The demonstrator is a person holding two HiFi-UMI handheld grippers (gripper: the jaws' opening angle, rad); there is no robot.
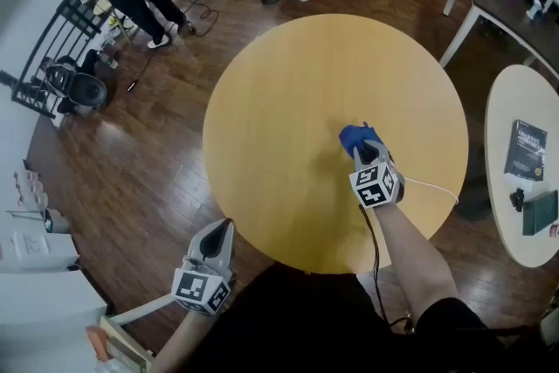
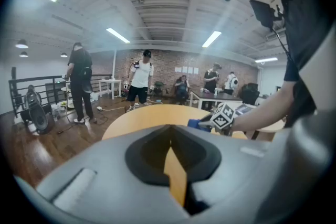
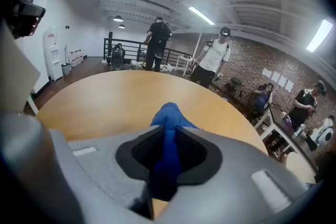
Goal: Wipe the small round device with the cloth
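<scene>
Blue cloth (image 3: 169,113) | pinched in right claw (image 3: 168,136) | wooden table (image 1: 279,118) beneath

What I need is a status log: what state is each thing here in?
Cloth: bunched, clamped between jaws.
Right hand-held gripper: shut on the cloth.
Left hand-held gripper: shut, empty, beside the table.
Small round device: not in view.

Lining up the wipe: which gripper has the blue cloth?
The right gripper, over the round table, pinches the blue cloth; the left gripper holds nothing.
</scene>
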